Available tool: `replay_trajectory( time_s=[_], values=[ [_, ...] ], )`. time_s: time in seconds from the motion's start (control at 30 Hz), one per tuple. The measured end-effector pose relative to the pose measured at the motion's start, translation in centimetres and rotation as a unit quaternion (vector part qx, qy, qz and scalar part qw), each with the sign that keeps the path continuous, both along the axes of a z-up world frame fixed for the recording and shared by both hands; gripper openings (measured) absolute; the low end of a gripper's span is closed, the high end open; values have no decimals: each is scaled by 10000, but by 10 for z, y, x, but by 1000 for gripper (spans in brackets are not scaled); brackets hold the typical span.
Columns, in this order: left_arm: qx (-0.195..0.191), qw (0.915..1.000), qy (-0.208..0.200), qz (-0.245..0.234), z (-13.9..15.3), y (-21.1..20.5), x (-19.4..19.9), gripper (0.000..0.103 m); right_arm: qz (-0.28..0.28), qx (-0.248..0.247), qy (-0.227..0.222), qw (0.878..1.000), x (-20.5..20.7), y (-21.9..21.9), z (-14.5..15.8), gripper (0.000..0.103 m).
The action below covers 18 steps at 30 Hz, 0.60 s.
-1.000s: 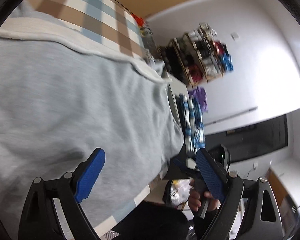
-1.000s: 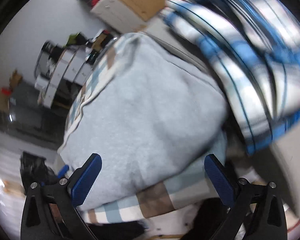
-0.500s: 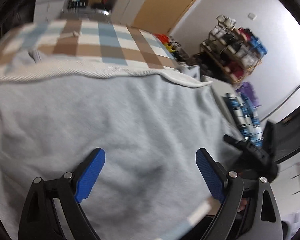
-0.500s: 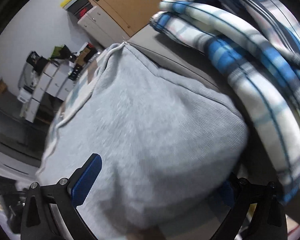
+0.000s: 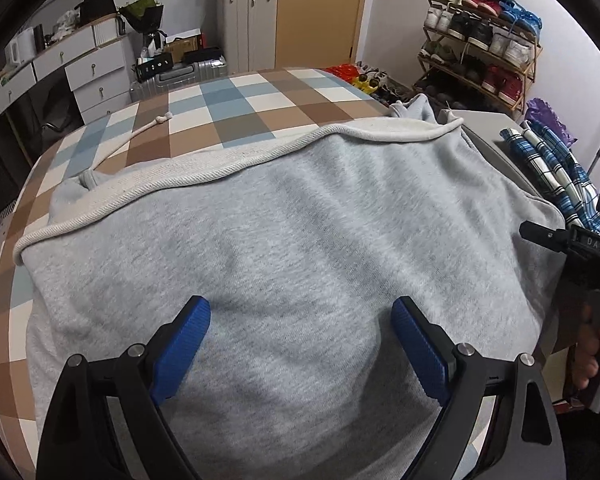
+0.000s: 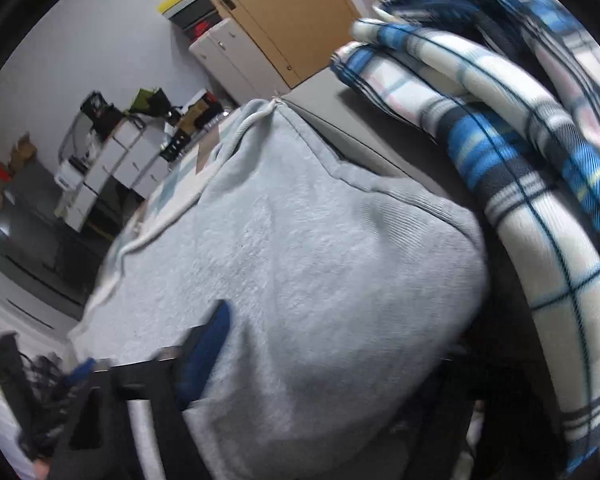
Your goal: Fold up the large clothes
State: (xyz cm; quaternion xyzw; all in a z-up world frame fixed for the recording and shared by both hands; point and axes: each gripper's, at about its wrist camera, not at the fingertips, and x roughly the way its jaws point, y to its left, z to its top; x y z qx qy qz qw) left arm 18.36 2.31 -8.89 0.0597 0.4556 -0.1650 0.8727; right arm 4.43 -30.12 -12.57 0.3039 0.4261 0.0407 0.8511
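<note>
The grey sweatshirt [image 5: 300, 240] lies spread flat on a checked cloth [image 5: 236, 108] that covers the table. Its pale ribbed hem [image 5: 228, 168] runs along the far edge, and a cord [image 5: 140, 132] trails out beyond the hem onto the cloth.

The left tool [image 5: 300, 344] stands over the near middle of the sweatshirt, its blue pads [image 5: 180, 352] wide apart. The fabric shows in the gap between them and is not pinched; whether the pad tips touch the fabric cannot be told.

The right tool [image 6: 332, 364] sits at the sweatshirt's near right corner. Its jaws have just been closing and stand at a middling gap. The sweatshirt's folded edge [image 6: 400, 280] bulges between them. The left pad [image 6: 208, 344] lies against the fabric; the right finger is hidden under the bulge, so a firm pinch cannot be confirmed. In the left wrist view the same tool shows at the sweatshirt's right edge, with a hand [image 5: 596, 352] on its grip.

Right of the sweatshirt, on a grey surface [image 6: 332, 100], lies a blue plaid garment [image 6: 520, 160], close beside it. Beyond the sweatshirt stand a shoe rack [image 5: 480, 44], drawers [image 5: 80, 68] and a door [image 5: 316, 12].
</note>
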Motion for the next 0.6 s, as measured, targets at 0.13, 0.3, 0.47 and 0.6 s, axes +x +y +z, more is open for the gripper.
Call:
replay_trajectory(
  time_s=[0.13,0.3,0.47,0.6],
  values=[
    [9,10000,16,2,-1,-1,-1,90,104,313,-521,9981,-6,1,13,47],
    [12,10000,44,-13,-1,-1,-2,90,297,147,-684,9971,-10,11,19,59],
    [-29,9999,114,-1,-1,2,-3,90,76,-81,-44,9999,-2,8,3,63],
    [-109,9997,213,66,-2,5,-1,90,-351,-417,253,9982,-10,3,4,63]
  ],
)
